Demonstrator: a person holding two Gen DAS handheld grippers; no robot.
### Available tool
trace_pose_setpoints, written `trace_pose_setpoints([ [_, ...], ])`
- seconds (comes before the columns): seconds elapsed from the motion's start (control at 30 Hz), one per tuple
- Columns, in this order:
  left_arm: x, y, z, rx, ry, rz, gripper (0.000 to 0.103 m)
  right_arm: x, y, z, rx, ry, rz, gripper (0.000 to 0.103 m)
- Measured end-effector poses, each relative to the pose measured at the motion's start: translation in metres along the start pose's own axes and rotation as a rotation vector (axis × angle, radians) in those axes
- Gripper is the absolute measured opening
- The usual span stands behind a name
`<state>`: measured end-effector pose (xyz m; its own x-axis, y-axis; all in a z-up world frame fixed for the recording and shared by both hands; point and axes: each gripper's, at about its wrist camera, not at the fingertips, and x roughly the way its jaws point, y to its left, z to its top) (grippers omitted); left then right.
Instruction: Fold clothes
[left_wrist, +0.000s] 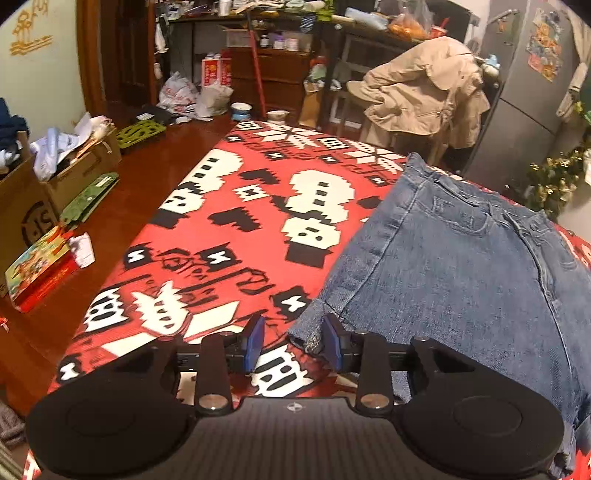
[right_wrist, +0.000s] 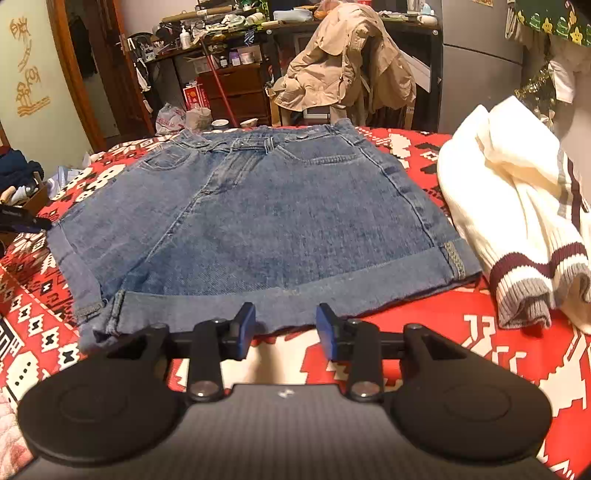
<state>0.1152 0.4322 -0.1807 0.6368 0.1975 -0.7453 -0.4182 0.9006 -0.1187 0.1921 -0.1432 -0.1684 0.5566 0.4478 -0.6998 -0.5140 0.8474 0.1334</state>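
Note:
Blue denim shorts lie flat on the red patterned cover, waistband at the far side and rolled hems toward me. My right gripper is open just in front of the near hem, with nothing between its blue pads. In the left wrist view the shorts fill the right side of the cover. My left gripper is open at their frayed left hem corner. The corner lies beside the right pad and is not pinched.
A cream sweater with maroon and grey cuffs is heaped to the right of the shorts. A chair draped with a beige jacket stands beyond the far edge. Cardboard boxes and a colourful box crowd the floor on the left.

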Motion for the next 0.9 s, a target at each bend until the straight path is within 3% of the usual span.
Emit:
trace_pose_setpoints([
  [0.1, 0.003, -0.001, -0.001, 0.019, 0.001, -0.012, 0.039, 0.0, 0.001, 0.003, -0.001, 0.0, 0.005, 0.042],
  [0.27, 0.005, -0.021, -0.008, 0.158, -0.033, 0.035, 0.042, 0.003, 0.004, 0.004, 0.001, 0.004, 0.009, 0.043],
  [0.33, 0.006, -0.014, -0.004, 0.104, -0.009, 0.006, 0.038, 0.004, 0.006, 0.003, 0.008, 0.006, 0.014, 0.043],
  [0.4, 0.006, -0.018, -0.002, 0.114, 0.007, -0.004, 0.024, 0.005, 0.008, 0.002, 0.014, 0.008, 0.018, 0.045],
  [0.53, 0.005, -0.026, 0.0, 0.134, 0.03, 0.005, 0.016, 0.006, 0.012, 0.0, 0.015, 0.011, 0.024, 0.049],
  [0.63, 0.005, -0.009, 0.006, 0.006, 0.059, -0.05, 0.015, 0.005, 0.012, 0.001, 0.021, 0.008, 0.029, 0.05],
  [0.83, 0.014, 0.048, 0.004, -0.462, 0.151, -0.31, 0.014, 0.003, 0.006, 0.005, 0.068, 0.0, 0.044, 0.057],
  [0.9, 0.018, 0.059, 0.0, -0.566, 0.169, -0.362, 0.015, 0.004, 0.007, 0.005, 0.072, 0.005, 0.046, 0.057],
])
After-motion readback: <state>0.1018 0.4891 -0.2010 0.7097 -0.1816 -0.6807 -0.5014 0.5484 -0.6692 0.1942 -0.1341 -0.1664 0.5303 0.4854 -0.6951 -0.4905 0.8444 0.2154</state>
